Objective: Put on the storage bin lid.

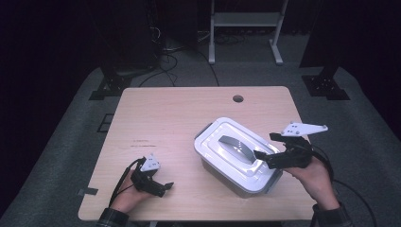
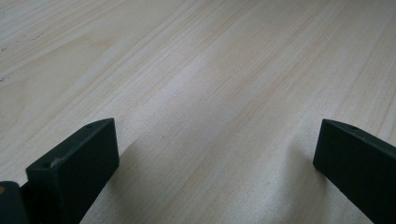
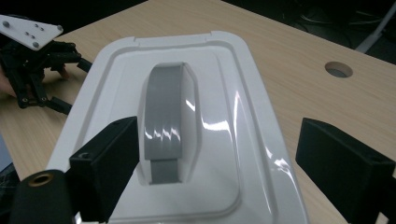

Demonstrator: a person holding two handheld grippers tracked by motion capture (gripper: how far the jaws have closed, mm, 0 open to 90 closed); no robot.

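White lidded box [image 1: 239,156] sits right of table [image 1: 165,113] centre. Right gripper [image 1: 265,150] hovers over its grey handle [image 3: 166,121], jaws spread, gripping nothing; left gripper [image 1: 163,187] idles open, clear, holding 0 items.

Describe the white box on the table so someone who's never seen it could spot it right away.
On the light wooden table, look right of centre, in front of the right gripper. There sits a white plastic box with its lid on. A grey handle recessed in the lid marks it.
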